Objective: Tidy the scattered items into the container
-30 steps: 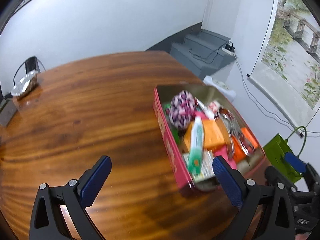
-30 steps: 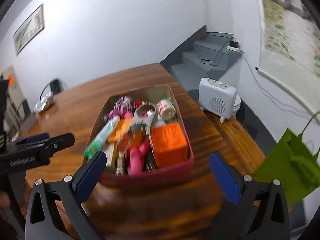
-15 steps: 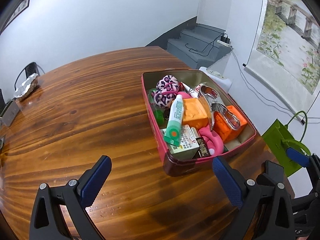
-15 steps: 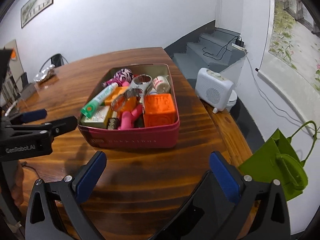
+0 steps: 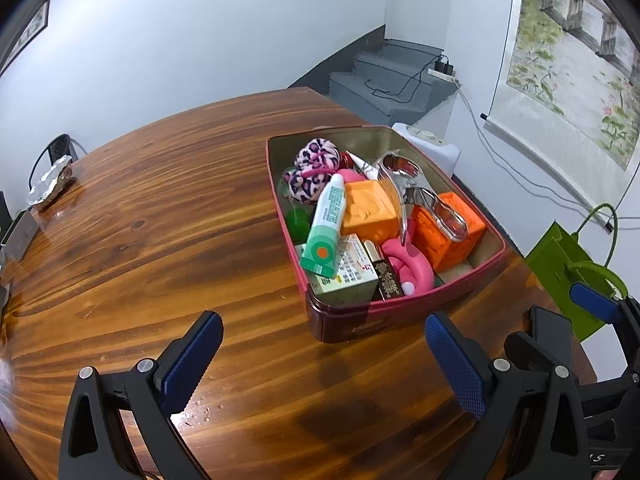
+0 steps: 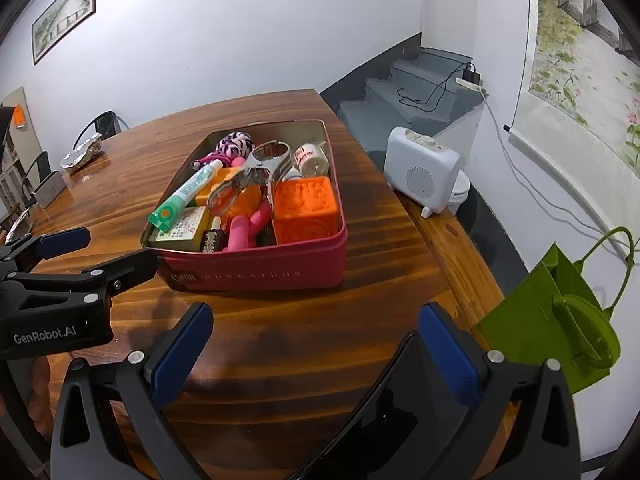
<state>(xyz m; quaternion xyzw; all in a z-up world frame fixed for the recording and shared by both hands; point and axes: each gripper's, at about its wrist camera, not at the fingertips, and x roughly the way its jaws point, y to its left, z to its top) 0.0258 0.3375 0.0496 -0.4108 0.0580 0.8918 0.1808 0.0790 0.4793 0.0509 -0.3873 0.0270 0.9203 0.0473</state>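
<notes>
A red tin (image 5: 360, 320) stands on the round wooden table (image 5: 140, 220), filled with items. Among them are a green-and-white tube (image 5: 328, 220), a pink leopard scrunchie (image 5: 312, 168), orange blocks (image 5: 444, 236) and a shiny metal tool (image 5: 412, 188). My left gripper (image 5: 324, 356) hangs open and holds nothing, just short of the tin's near corner. In the right wrist view the tin (image 6: 256, 276) lies ahead with the tube (image 6: 188, 192) on top. My right gripper (image 6: 312, 344) is open and holds nothing, a little back from the tin's long side.
A foil bundle (image 5: 50, 184) sits at the table's far left edge. Off the right side are a white heater (image 6: 424, 176) on a low bench, a green bag (image 6: 560, 328) and grey stairs. A black flat slab (image 6: 380, 412) lies under my right gripper.
Both grippers have drawn back from the tin, which now looks smaller and sharper in both views. Both stayed open, holding nothing. The tin's contents have not moved.
</notes>
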